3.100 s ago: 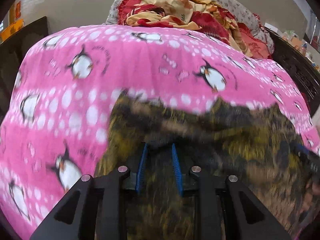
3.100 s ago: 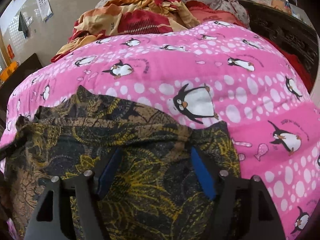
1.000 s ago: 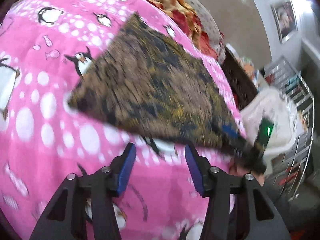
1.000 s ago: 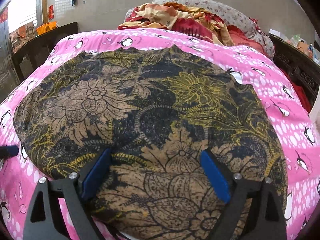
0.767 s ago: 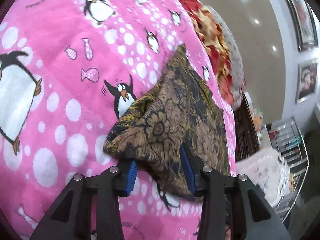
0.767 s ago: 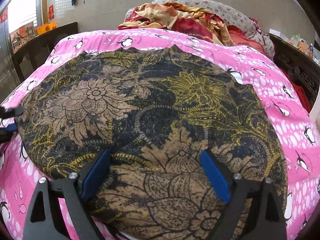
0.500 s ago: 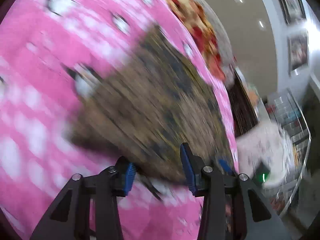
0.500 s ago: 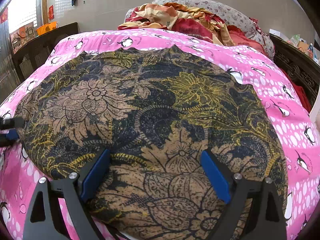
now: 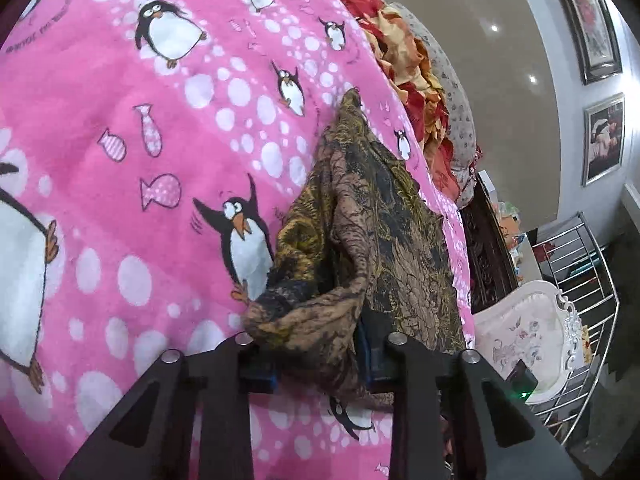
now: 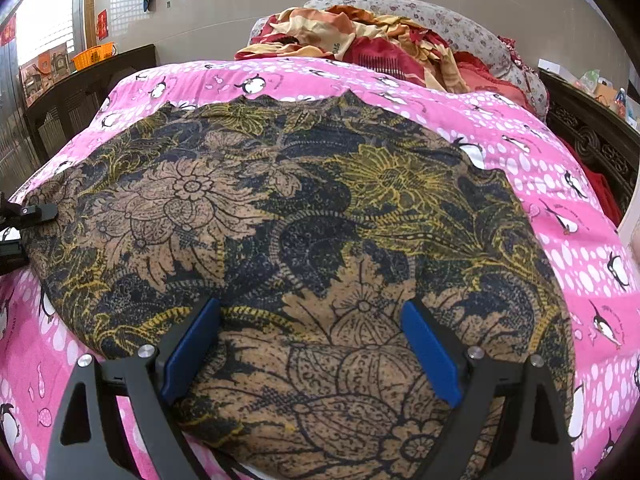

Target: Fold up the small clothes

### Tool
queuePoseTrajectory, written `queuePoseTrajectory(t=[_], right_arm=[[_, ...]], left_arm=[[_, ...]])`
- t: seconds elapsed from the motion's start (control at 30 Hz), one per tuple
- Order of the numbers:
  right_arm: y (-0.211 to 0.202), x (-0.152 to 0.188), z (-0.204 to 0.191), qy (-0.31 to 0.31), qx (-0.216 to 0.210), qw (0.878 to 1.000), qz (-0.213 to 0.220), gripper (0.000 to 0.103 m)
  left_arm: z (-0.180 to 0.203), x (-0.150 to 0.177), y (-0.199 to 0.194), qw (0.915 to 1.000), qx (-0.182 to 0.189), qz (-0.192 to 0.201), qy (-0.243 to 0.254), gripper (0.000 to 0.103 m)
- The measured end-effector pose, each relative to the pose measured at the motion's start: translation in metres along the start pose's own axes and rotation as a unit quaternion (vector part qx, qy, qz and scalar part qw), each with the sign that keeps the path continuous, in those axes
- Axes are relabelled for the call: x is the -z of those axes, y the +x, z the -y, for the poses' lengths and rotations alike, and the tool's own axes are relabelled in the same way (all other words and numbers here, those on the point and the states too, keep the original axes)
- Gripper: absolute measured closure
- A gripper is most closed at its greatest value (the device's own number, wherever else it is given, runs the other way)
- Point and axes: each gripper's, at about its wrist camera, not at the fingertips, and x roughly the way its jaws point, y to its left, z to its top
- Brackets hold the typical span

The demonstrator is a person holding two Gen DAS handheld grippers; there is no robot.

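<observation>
A brown, black and yellow flower-print cloth (image 10: 304, 208) lies spread flat on a pink penguin blanket (image 10: 560, 184). My right gripper (image 10: 312, 344) hovers open over the cloth's near edge, with its blue pads wide apart and nothing pinched. In the left wrist view the cloth (image 9: 384, 232) runs away from me, and its near corner is bunched up between the pads of my left gripper (image 9: 318, 356). The left jaws are closing and press on that fold. The left gripper's tip (image 10: 20, 220) also shows at the cloth's left corner in the right wrist view.
Red and orange bedding (image 10: 360, 36) and a floral pillow (image 10: 460, 28) are heaped at the head of the bed. A dark carved bed frame (image 10: 592, 136) borders the right side. Beyond the bed stand a white chair (image 9: 528, 332) and a metal rack (image 9: 580, 280).
My left gripper rolled and moved in on the cloth's corner, its jaws narrowing until the fold bunched between the pads. The right gripper and the spread cloth stayed still.
</observation>
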Motion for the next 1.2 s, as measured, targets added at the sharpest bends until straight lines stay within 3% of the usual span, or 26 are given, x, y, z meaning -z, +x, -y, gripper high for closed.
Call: queuePoseTrajectory(t=[0.23,0.37,0.4,0.43,0.5,0.53,0.63,0.7,0.8,0.9,0.97,1.13,1.17,1.2], right_arm=[[0.0,0.0,0.0,-0.001,0.001,1.0,-0.003,0.009],[-0.001,-0.008,0.002,0.004,0.002,1.0,-0.029,0.01],[-0.001,-0.015,0.001,0.007,0.006,0.999,-0.045,0.011],[-0.004,-0.028,0.0,0.009,0.007,0.998,-0.059,0.02],[-0.015,-0.057,-0.005,0.001,-0.003,0.999,-0.042,0.023],[-0.019,-0.072,-0.006,-0.001,-0.008,1.0,-0.029,0.023],[-0.015,-0.13,-0.011,0.013,-0.078,0.997,-0.013,0.023],[0.009,-0.169,-0.021,0.029,-0.161,0.986,-0.037,0.023],[0.046,-0.218,-0.038,0.05,-0.231,0.969,-0.068,0.023],[0.089,-0.251,-0.06,0.068,-0.284,0.946,-0.139,0.023],[0.111,-0.266,-0.072,0.065,-0.287,0.941,-0.169,0.023],[0.136,-0.281,-0.092,0.025,-0.229,0.95,-0.211,0.024],[0.138,-0.283,-0.096,0.006,-0.216,0.952,-0.217,0.035],[0.14,-0.284,-0.101,-0.009,-0.202,0.954,-0.221,0.057]], left_arm=[[0.005,-0.001,-0.006,0.9986,-0.039,0.029,0.019,0.099],[0.022,0.004,-0.008,0.9921,-0.079,0.049,0.084,0.103],[0.033,0.007,-0.008,0.9863,-0.097,0.055,0.121,0.103],[0.041,0.008,-0.008,0.98,-0.114,0.063,0.151,0.103],[0.074,0.019,-0.008,0.9537,-0.137,0.091,0.252,0.103],[0.085,0.023,-0.008,0.9447,-0.136,0.099,0.282,0.103],[0.127,0.037,-0.002,0.9118,-0.107,0.116,0.379,0.103],[0.145,0.044,0.004,0.8976,-0.083,0.112,0.418,0.103],[0.157,0.047,0.009,0.8903,-0.065,0.107,0.438,0.103],[0.161,0.045,0.006,0.8902,-0.055,0.106,0.44,0.103],[0.163,0.043,0.005,0.8912,-0.052,0.105,0.438,0.103],[0.169,0.046,0.004,0.8892,-0.044,0.098,0.445,0.103],[0.17,0.047,0.006,0.8891,-0.043,0.097,0.445,0.103],[0.172,0.048,0.007,0.8885,-0.042,0.095,0.447,0.103]])
